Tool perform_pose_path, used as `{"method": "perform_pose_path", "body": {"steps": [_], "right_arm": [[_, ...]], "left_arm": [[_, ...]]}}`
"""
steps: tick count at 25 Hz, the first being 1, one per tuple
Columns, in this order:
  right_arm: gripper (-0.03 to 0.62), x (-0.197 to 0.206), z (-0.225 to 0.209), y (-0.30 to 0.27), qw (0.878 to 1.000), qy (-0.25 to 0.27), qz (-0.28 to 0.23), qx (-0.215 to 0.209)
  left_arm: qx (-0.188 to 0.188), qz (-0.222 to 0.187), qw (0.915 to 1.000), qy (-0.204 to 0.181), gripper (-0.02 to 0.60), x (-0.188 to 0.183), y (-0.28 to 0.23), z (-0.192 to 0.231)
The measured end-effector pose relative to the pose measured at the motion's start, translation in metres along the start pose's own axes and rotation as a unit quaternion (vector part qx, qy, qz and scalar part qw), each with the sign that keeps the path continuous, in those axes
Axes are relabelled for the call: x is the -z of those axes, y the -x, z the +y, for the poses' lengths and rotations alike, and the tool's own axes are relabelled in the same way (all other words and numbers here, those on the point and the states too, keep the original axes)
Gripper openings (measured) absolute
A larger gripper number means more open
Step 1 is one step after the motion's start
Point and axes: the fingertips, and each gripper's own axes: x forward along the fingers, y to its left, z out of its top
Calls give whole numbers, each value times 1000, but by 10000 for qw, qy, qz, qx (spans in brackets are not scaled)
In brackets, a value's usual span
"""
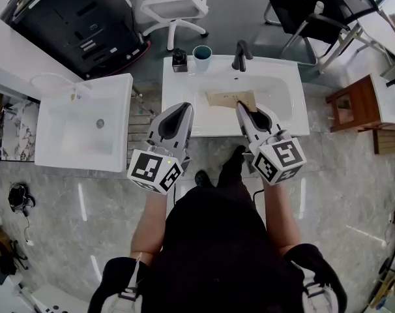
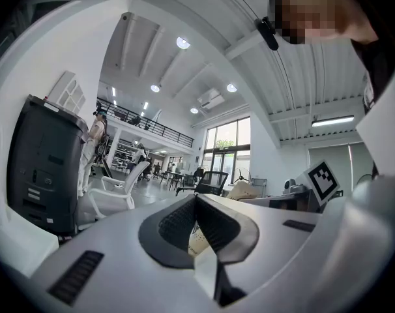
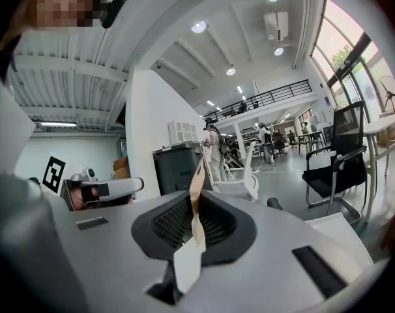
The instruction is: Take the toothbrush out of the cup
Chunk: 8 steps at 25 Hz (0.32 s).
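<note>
The right gripper (image 3: 195,206) is clamped on the toothbrush (image 3: 198,169) – clear of the cup (image 1: 202,55); best squeeze steadily (thin handle, likely to pivot); the left gripper (image 2: 196,204) has its jaws together – empty.

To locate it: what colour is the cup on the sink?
The cup is teal, clearest in the head view.

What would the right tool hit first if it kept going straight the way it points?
Probably the teal cup at the back of the sink; the right tool, gripping the toothbrush, may pass over it, since height is unclear.
</note>
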Motion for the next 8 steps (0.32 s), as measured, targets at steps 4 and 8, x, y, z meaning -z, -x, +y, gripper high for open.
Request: {"method": "perform_pose_path", "body": {"steps": [4, 8], "right_arm": [[51, -1, 0, -1, 10000, 23, 13, -4], [51, 0, 0, -2, 10000, 47, 49, -5]], "left_arm": [[-6, -23, 10000, 18, 20, -1, -2, 2], [-8, -4, 10000, 52, 20, 1, 0, 3]]}}
